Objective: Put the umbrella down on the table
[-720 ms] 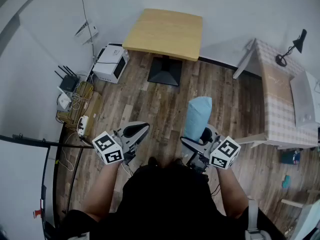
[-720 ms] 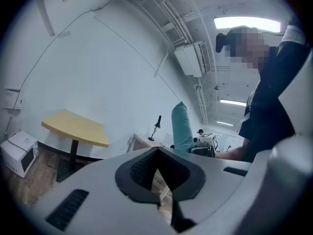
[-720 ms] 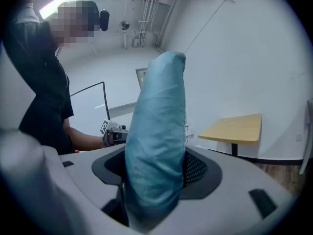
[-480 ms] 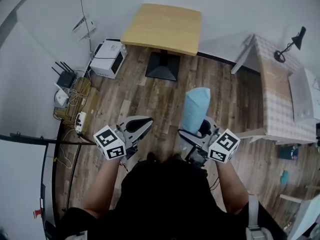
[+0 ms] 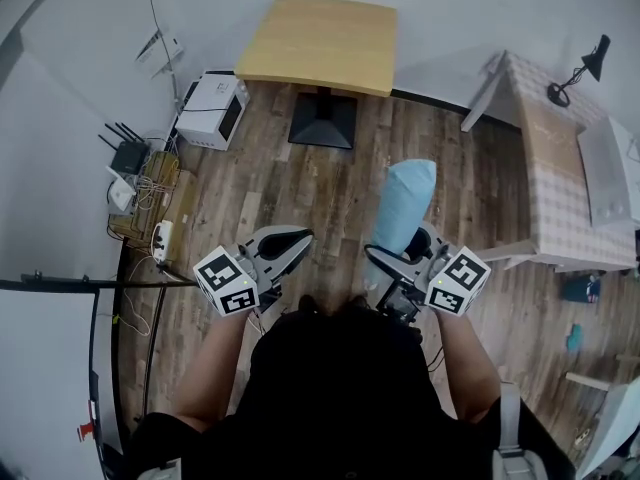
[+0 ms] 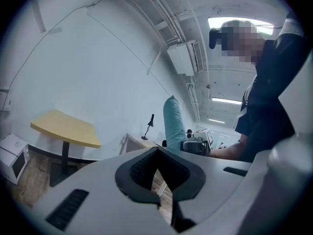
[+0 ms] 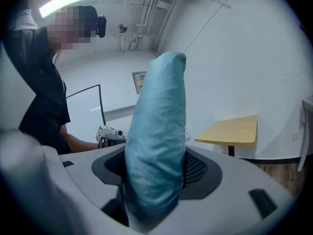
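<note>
the step in hand reads as the carry: the right gripper [image 5: 398, 260] is clamped on the lower end of a pale blue folded umbrella [image 5: 406, 200] in a soft fabric sleeve; in the right gripper view the dark pads sit against both flanks of the sleeve, the jaws spread wide by its bulk; the umbrella juts forward from the jaws, roughly level, in the air above the dark wood-plank floor [image 5: 330, 193]; nothing supports it but the grip.

the left gripper [image 5: 272, 258] is held alongside, apart from the umbrella; its jaws are closed tip to tip with nothing between them, only floor showing through the gap in the pads.

the likely goal, a light wooden square-topped table [image 5: 318, 40] on a black pedestal, stands well ahead by the white wall, its top bare; a second table [image 5: 556, 173] with a checked cloth and a black desk lamp [image 5: 582, 86] stands off to the right, and which one is meant cannot be told for certain; the wooden one lies straight along the umbrella's line.

so the setting-down has not begun; the next move calls for closing the gap to the table, bringing the umbrella over the top, lowering it until its length lies flat, and only then parting the right jaws; the sleeve looks soft and rounded, so it may roll or sag if released early or near an edge.
</note>
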The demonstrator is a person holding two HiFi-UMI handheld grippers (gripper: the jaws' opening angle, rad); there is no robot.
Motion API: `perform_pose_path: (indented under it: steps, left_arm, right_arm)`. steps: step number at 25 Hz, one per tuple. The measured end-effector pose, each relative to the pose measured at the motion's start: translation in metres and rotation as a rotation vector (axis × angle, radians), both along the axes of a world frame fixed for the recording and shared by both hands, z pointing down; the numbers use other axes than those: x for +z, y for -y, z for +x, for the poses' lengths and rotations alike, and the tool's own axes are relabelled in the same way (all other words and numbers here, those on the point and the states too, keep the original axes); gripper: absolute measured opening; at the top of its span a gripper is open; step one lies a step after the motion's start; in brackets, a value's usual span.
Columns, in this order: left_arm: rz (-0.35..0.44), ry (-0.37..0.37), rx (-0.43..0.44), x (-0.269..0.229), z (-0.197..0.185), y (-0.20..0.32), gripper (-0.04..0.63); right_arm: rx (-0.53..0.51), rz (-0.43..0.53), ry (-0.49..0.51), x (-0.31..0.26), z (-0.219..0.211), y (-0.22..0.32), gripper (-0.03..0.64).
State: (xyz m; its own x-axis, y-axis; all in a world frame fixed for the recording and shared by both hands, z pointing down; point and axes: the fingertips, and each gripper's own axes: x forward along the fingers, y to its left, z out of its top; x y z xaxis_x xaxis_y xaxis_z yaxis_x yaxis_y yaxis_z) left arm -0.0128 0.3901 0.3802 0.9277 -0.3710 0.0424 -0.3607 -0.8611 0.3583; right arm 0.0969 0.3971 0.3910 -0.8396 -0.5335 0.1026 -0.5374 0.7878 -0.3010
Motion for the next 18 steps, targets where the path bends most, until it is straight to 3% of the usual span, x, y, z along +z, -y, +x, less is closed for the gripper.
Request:
perform_pose_path:
  steps: [18]
  left_arm:
    - [-0.007,0.008,-0.025,0.003,0.021,-0.01,0.011]
  right_arm:
    - [0.013,-0.014,0.045,0.005,0.022,-0.003,0.295]
